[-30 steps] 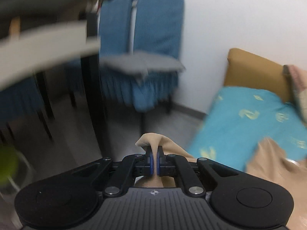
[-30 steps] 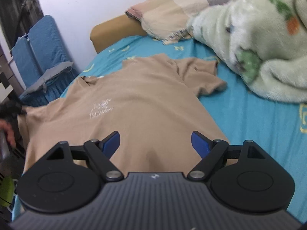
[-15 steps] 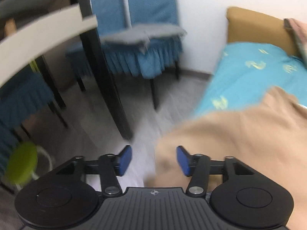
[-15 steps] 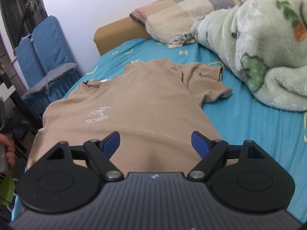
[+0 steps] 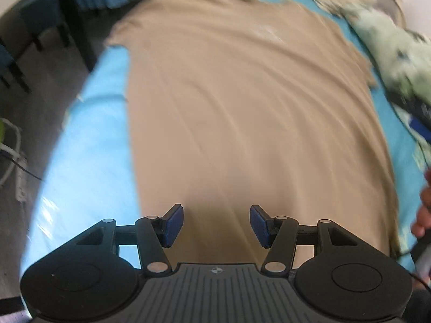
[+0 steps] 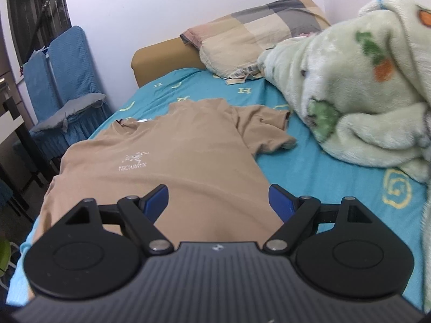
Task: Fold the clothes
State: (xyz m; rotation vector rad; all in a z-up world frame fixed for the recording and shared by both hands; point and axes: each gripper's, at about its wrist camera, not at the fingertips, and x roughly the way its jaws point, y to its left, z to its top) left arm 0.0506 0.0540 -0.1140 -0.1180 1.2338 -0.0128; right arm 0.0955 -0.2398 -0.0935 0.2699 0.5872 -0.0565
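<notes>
Released from the left gripper [image 5: 216, 226], the tan shirt [image 6: 172, 161] lies flat; both grippers' fingers stand apart, empty. Its overhanging left sleeve may slip.

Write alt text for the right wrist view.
A tan T-shirt lies spread flat, logo up, on a blue bedsheet. The open right gripper hovers over its hem, a fluffy green blanket to the right.
</notes>
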